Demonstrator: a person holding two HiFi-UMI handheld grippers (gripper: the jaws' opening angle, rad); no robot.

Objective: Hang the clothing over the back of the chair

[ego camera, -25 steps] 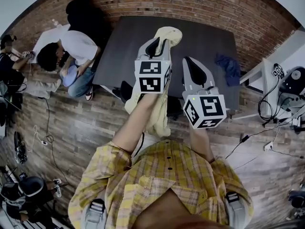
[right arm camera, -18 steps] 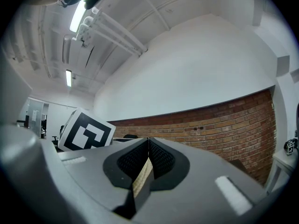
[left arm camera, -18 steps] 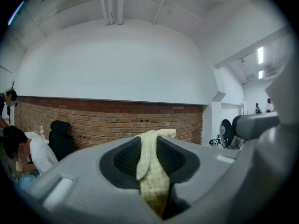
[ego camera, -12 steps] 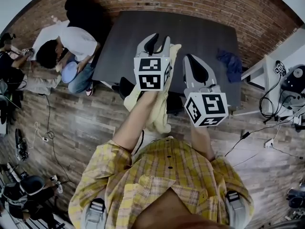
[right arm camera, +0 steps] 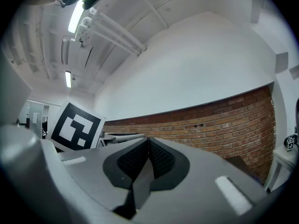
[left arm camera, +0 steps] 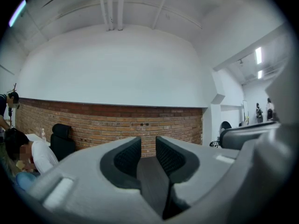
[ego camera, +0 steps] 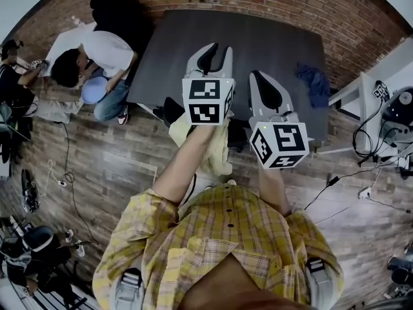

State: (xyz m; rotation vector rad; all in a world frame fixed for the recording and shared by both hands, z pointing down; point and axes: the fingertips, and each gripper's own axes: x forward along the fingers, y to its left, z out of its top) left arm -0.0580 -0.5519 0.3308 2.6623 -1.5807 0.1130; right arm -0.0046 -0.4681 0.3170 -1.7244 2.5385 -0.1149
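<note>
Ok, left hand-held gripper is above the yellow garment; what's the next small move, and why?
Probably draw the left hand-held gripper back and clear. Its jaws have just been opening, then easing in slightly, and stand apart with nothing between them, while the yellow garment hangs draped below it, already let go.

Looking steeply down, we see the pale yellow clothing (ego camera: pixel 216 150) hanging in soft, creased folds over the back of a dark chair (ego camera: pixel 171 112), which stands at the near edge of the grey table (ego camera: pixel 271 44). The cloth falls bunched down the side of the chair nearest us, and its upper part is hidden from our view. Only black parts of the chair show on either side of the fabric, and we cannot make out its seat.
</note>
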